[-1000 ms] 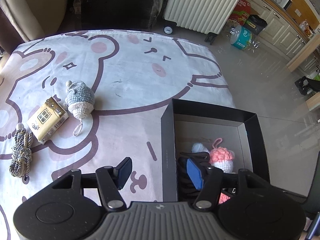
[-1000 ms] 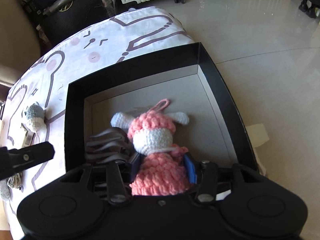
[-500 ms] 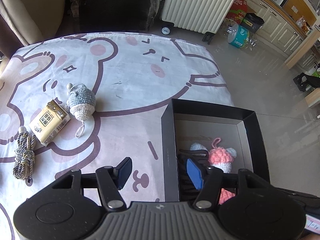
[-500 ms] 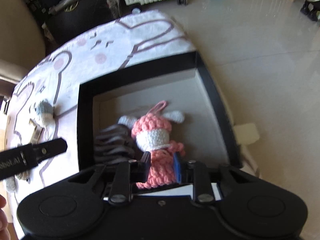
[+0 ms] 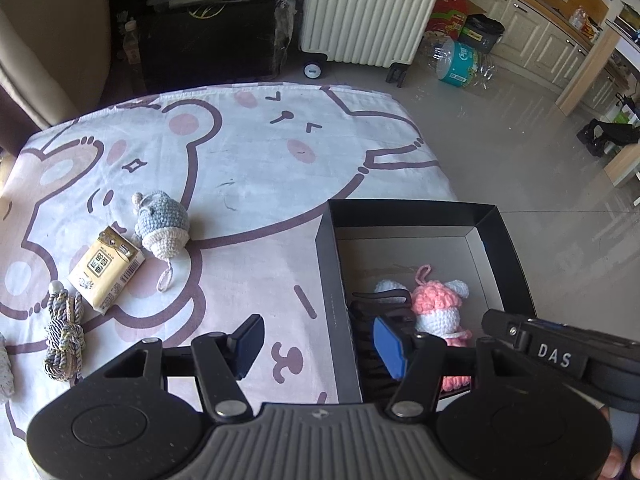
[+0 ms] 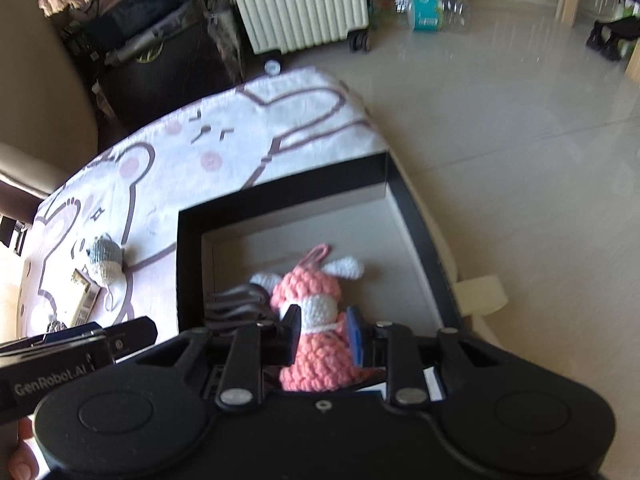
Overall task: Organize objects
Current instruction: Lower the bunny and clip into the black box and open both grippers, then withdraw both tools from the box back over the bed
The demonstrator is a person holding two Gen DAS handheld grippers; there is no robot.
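A black box [image 5: 332, 264] [image 6: 188, 264] sits at the right edge of the bear-print cloth. In it lie a pink and white crochet doll [image 5: 438, 306] [image 6: 316, 300] and a black hair claw [image 5: 368, 320] [image 6: 236, 304]. My right gripper [image 6: 323, 334] hangs above the box with its jaws partly apart, the doll seen between them below. My left gripper [image 5: 320, 340] is open and empty over the box's left wall. On the cloth lie a blue-grey crochet toy [image 5: 162, 224] [image 6: 105, 258], a yellow packet [image 5: 106, 268] [image 6: 82, 300] and a knotted cord [image 5: 64, 336].
The cloth-covered table [image 5: 248, 160] ends just right of the box, with tiled floor [image 5: 520, 168] beyond. A white radiator [image 5: 368, 8], a black cabinet and a beige chair stand behind the table.
My right gripper has let go of the pink doll, lifted and drawn back from the box; its jaws narrowed. My left gripper has risen a little and stays open.
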